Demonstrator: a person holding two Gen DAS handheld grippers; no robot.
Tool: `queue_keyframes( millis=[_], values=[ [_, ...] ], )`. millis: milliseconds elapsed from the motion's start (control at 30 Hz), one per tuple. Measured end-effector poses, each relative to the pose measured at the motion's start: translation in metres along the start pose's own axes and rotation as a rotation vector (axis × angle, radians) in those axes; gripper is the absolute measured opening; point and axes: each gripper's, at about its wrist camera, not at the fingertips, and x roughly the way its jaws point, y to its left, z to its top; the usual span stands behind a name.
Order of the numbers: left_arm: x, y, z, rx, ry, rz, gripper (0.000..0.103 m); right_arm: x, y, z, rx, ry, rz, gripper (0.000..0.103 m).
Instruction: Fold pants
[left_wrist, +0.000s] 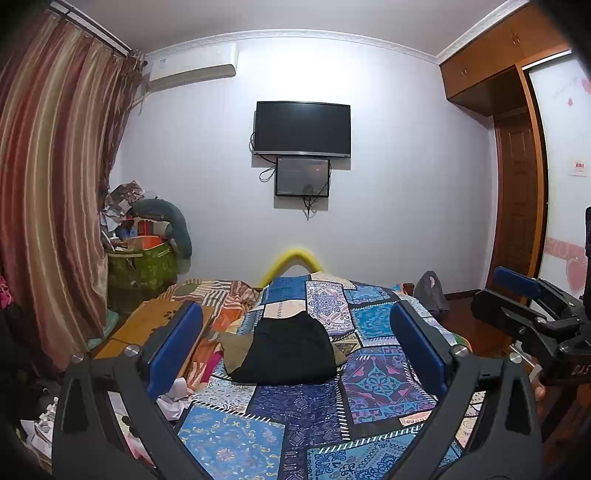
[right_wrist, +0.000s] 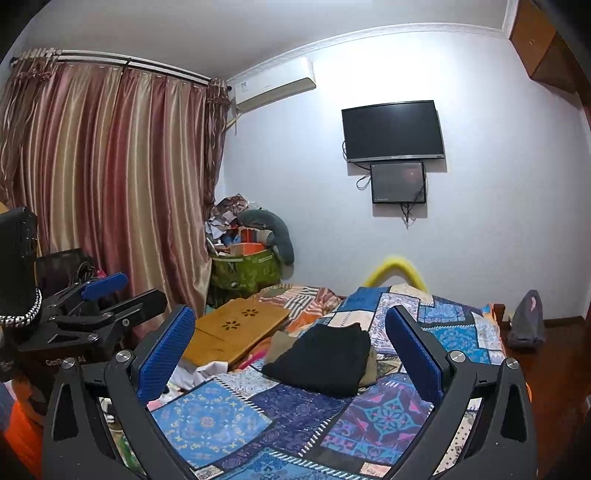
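Black pants (left_wrist: 290, 350) lie folded in a compact bundle on the patchwork bedspread (left_wrist: 295, 421), on top of an olive-brown garment (left_wrist: 232, 350). The pants also show in the right wrist view (right_wrist: 325, 360). My left gripper (left_wrist: 295, 347) is open and empty, held above the near part of the bed, short of the pants. My right gripper (right_wrist: 291, 350) is open and empty, also short of the pants. The right gripper shows at the right edge of the left wrist view (left_wrist: 524, 295); the left gripper shows at the left of the right wrist view (right_wrist: 110, 291).
A wooden lap tray (right_wrist: 236, 328) lies on the bed left of the pants, beside striped bedding (right_wrist: 299, 299). White cloth (right_wrist: 195, 373) sits at the bed's left edge. A green hamper (right_wrist: 243, 273), curtains (right_wrist: 110, 192) and a wardrobe (left_wrist: 517, 184) surround the bed.
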Motion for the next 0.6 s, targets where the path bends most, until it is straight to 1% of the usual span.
queue_keyframes(
  millis=[600],
  values=[
    [0.0070,0.0024,-0.0025,0.016,0.016,-0.029,0.102,0.0002,-0.0049,-0.0031,0.019,0.009,-0.015,0.103]
  ],
)
